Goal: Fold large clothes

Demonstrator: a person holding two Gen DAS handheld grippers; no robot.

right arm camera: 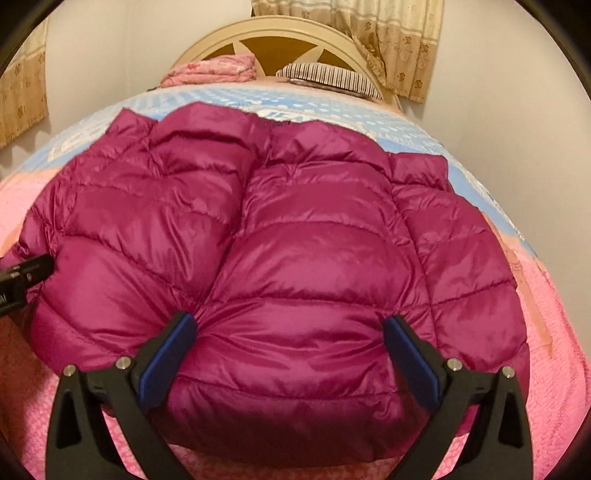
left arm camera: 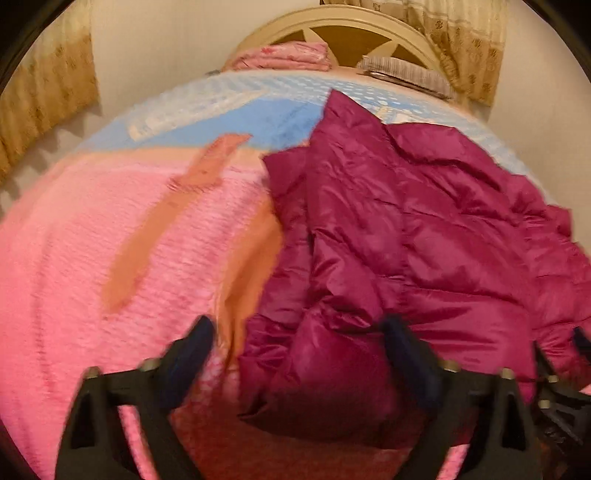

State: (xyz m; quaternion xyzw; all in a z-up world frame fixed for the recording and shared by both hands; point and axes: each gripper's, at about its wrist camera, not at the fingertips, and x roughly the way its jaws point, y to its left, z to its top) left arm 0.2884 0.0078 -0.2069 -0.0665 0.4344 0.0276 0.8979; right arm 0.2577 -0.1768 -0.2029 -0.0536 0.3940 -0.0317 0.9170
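Right wrist view: magenta puffer jacket spread mid-frame, right gripper wide, hem between, unpinched. Looks light, puffy, slippery; better pinched at hem seam. Left gripper wide over sleeve, holding nothing.

A home bedroom: bed with headboard, pillow, curtains

warm, dim indoor light, yellowish on the walls. the left wrist view is smeared with motion blur; the right is sharper. soft sheen glints on the shiny magenta quilted puffer jacket. fisheye bending and black corners frame both.
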